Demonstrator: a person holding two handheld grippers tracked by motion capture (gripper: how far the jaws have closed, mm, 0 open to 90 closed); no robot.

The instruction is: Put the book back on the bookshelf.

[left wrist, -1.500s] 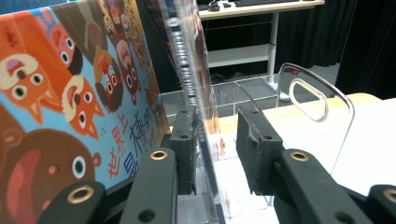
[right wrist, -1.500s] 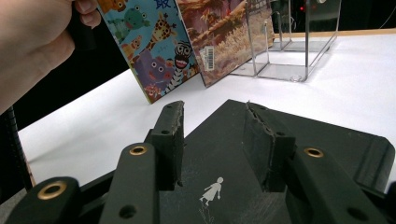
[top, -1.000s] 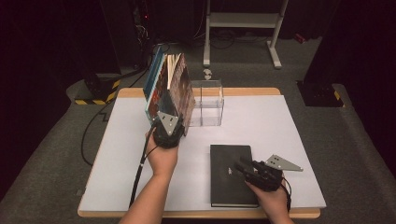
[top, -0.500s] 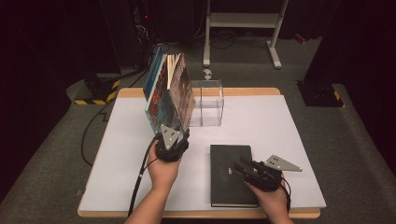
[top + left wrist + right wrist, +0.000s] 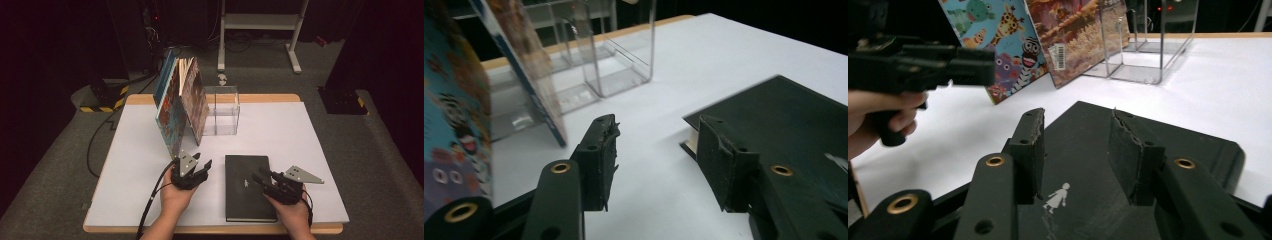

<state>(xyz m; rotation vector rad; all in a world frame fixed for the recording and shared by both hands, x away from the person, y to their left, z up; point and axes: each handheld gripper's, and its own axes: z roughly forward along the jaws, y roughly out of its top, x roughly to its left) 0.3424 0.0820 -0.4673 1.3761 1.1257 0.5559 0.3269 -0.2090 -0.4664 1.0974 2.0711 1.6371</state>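
1. The left claw (image 5: 196, 167) hangs just above the white tabletop (image 5: 310, 135), near its front edge and a bit left of the middle.
2. Its jaws have just been opening. They stand apart now, and there is just bare tabletop between them.
3. The left gripper view shows the same thing: two black jaws with a gap, and nothing in it.
4. The picture books (image 5: 181, 102) stand up on the tabletop, just behind the left claw. They lean to one side against a clear plastic box (image 5: 223, 110).
5. The clear plastic box sits near the back edge of the tabletop, about in the middle.
6. The left claw is not touching the picture books.
7. A black book (image 5: 248, 186) lies flat near the front edge of the tabletop, right of the middle. It has a small white figure on its cover.
8. The right claw (image 5: 262, 179) is over the right side of the black book, low down by its cover.
9. In the right gripper view its jaws stand partly apart, with the cover under them. They pinch nothing.
10. The person's left hand (image 5: 175, 196) and right hand (image 5: 292, 215) come in from the front edge of the tabletop.
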